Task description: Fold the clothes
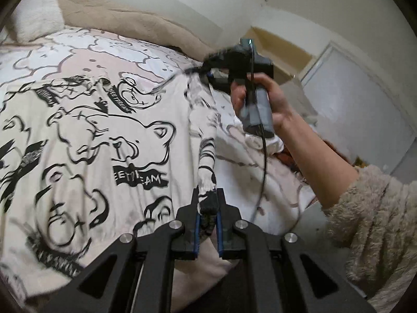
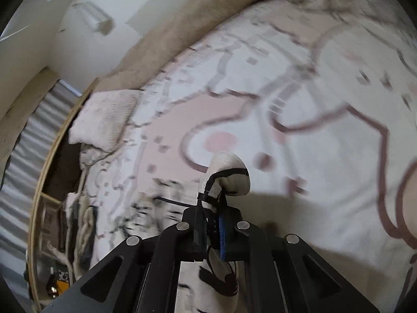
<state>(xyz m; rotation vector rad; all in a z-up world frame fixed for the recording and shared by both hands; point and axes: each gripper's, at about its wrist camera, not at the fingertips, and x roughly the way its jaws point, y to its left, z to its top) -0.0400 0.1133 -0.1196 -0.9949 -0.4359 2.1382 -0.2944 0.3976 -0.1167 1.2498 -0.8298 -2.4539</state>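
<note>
A cream garment (image 1: pixel 86 135) printed with black cartoon bears lies spread on the bed. My left gripper (image 1: pixel 207 203) is shut on its near right edge, and a taut ridge of cloth runs from there up to my right gripper (image 1: pixel 206 71). A person's hand (image 1: pixel 271 96) holds that right gripper farther back over the bed, pinching the same edge. In the right wrist view my right gripper (image 2: pixel 212 206) is shut on a bunched fold of the garment (image 2: pixel 229 172), which bulges above the fingers and hangs below them.
The bed carries a white and pink patterned cover (image 2: pixel 299 104) with a beige blanket (image 1: pixel 125 13) and a white pillow (image 1: pixel 34 15) at its far end. A fuzzy beige sleeve (image 1: pixel 375 224) fills the right. A wooden-framed shelf (image 2: pixel 52 182) stands beside the bed.
</note>
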